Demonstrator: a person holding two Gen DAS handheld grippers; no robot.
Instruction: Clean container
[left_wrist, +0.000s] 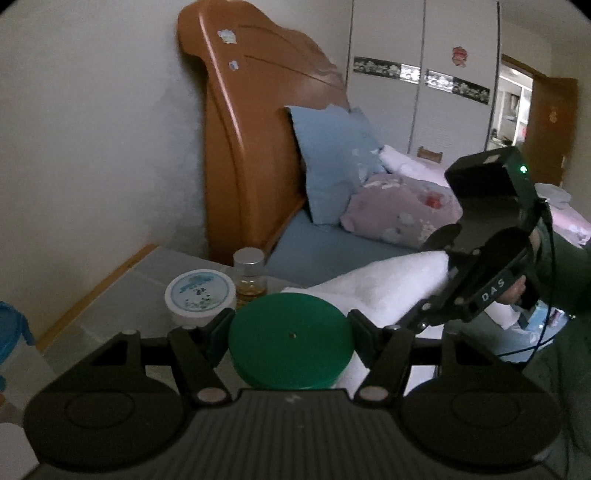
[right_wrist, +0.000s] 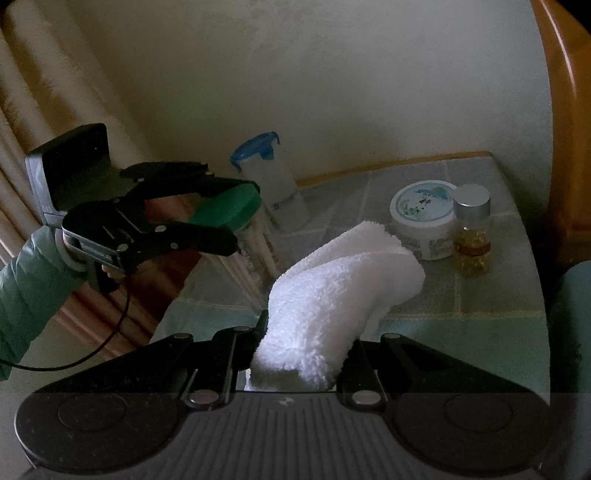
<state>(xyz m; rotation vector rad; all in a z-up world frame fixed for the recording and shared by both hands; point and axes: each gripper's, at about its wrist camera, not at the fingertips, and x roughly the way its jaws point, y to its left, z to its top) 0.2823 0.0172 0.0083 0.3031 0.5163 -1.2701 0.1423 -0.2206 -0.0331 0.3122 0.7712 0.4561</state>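
My left gripper (left_wrist: 291, 328) is shut on a clear jar by its round green lid (left_wrist: 290, 339), one finger (left_wrist: 221, 328) on each side of the lid. In the right wrist view the same left gripper (right_wrist: 242, 216) holds the jar tilted above the nightstand's left edge, with the green lid (right_wrist: 225, 210) on top and the clear body (right_wrist: 255, 251) below it. My right gripper (right_wrist: 308, 343) is shut on a folded white towel (right_wrist: 340, 288), which sticks out forward over the nightstand. From the left wrist the towel (left_wrist: 369, 284) lies just behind the lid, with the right gripper (left_wrist: 415, 286) on it.
On the tiled nightstand top (right_wrist: 480, 295) stand a white cream jar (right_wrist: 423, 218), a small silver-capped bottle of yellow capsules (right_wrist: 472, 232) and a blue-lidded clear bottle (right_wrist: 273, 184). A wooden headboard (left_wrist: 240, 129) and a bed with pillows (left_wrist: 332, 166) lie to the right.
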